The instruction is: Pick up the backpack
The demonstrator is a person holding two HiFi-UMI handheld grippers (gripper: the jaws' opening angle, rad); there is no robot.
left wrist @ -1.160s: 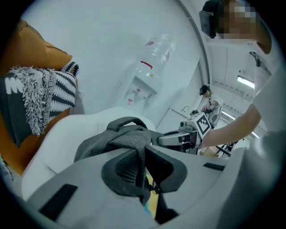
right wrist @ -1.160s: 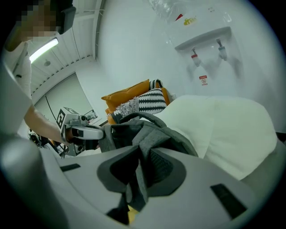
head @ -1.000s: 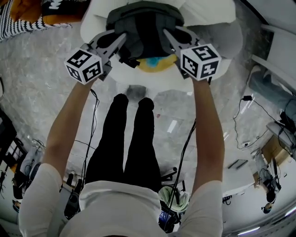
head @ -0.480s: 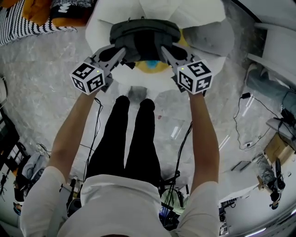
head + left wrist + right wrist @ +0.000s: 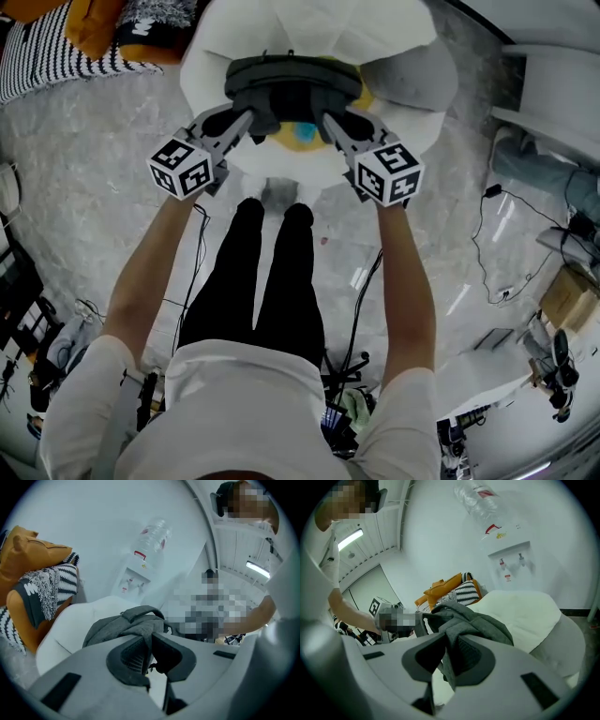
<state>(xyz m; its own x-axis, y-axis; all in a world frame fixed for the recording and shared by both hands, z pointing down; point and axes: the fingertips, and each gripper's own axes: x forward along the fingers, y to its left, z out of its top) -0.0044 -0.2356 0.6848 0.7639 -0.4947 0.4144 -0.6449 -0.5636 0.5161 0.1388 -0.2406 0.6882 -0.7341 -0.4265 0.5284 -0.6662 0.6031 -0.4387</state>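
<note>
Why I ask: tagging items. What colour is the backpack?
Grey backpack, clearest in right gripper view.

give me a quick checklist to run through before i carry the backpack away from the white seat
1. left gripper shut on the backpack fabric: ok
2. right gripper shut on the backpack fabric: ok
3. backpack level between the two grippers, seen from the head view: ok
4. backpack bottom clear of the white seat: cannot tell, its underside is hidden
5. yellow and blue thing below the backpack not caught on it: cannot tell
6. walking path free: not ok, a floor cable lies to the person's right
</note>
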